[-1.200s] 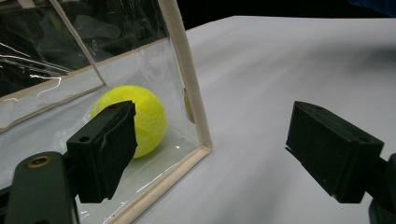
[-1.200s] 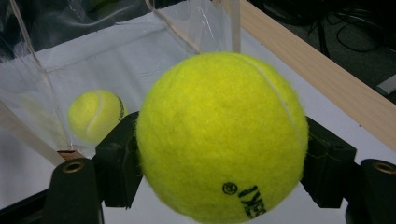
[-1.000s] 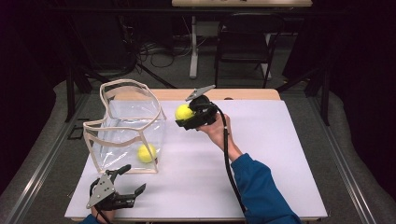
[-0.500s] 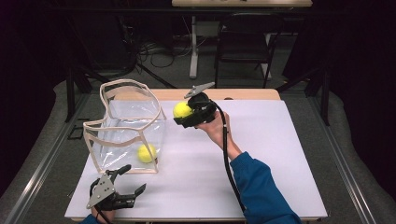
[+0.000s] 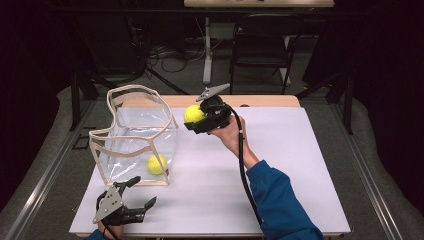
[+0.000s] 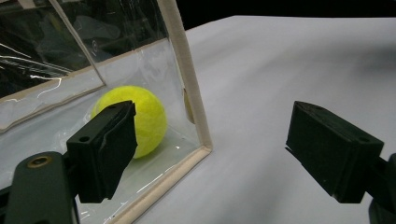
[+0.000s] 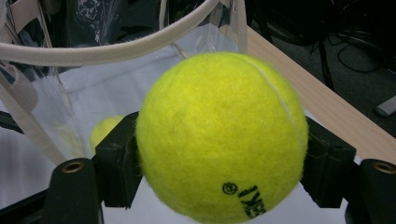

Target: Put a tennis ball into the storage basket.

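A clear plastic bag (image 5: 135, 140) with cream trim stands open on the white table (image 5: 300, 165) at the left. One yellow tennis ball (image 5: 156, 164) lies inside it, in the near right corner (image 6: 140, 116). My right gripper (image 5: 194, 120) hangs above the table just right of the bag's rim, shut on a second tennis ball (image 5: 193, 113) (image 7: 222, 137); the bag's rim (image 7: 107, 44) lies close ahead of it. My left gripper (image 5: 137, 192) rests at the table's front left, just before the bag, with its jaws open and nothing between them (image 6: 210, 154).
A wooden strip (image 5: 260, 101) runs along the table's far edge. Beyond it stand a chair (image 5: 260, 55) and loose cables on the floor. The table's right half is bare white surface.
The right gripper with its ball has drifted slightly left toward the bag's rim. The left gripper has stayed put.
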Motion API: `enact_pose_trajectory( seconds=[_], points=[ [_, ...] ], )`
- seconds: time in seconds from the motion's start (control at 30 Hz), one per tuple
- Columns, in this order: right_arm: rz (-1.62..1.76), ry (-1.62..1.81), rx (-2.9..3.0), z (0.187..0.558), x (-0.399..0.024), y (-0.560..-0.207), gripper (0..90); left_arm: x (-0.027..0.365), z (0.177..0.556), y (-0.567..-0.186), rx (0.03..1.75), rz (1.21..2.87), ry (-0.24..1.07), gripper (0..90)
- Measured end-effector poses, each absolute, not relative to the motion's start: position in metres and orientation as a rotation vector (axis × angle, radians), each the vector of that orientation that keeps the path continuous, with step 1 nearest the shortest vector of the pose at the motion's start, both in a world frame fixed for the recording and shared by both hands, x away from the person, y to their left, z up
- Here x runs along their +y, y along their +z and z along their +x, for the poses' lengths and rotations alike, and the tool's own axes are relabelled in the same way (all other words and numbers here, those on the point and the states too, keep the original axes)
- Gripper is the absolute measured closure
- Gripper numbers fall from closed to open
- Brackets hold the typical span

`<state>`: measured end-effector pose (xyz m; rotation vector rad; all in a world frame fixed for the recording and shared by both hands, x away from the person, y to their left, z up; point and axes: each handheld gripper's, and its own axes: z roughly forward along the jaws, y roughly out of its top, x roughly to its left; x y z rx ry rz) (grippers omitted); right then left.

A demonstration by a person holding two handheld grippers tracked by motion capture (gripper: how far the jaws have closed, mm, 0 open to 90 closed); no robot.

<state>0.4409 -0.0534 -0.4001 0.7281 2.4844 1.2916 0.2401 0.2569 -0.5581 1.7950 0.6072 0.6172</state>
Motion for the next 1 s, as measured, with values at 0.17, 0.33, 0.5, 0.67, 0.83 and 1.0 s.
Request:
enact_pose_trajectory(
  seconds=[0.17,0.33,0.5,0.67,0.83,1.0],
  points=[
    [0.723,1.298,2.478,0.441,-0.053,-0.397,25.9,0.257,0.24,-0.558,0.608,1.793,0.618,15.8],
    [0.717,1.302,2.467,0.44,-0.054,-0.393,25.9,0.257,0.241,-0.558,0.606,1.794,0.618,15.9],
    [0.703,1.311,2.459,0.438,-0.054,-0.388,25.9,0.257,0.241,-0.558,0.607,1.794,0.62,15.9],
    [0.698,1.316,2.46,0.437,-0.053,-0.385,25.9,0.257,0.241,-0.558,0.606,1.794,0.619,15.8],
    [0.686,1.309,2.457,0.436,-0.051,-0.381,25.9,0.257,0.24,-0.558,0.608,1.792,0.618,15.8],
    [0.677,1.314,2.453,0.435,-0.05,-0.377,25.9,0.257,0.24,-0.558,0.609,1.792,0.618,15.8]
  ],
)
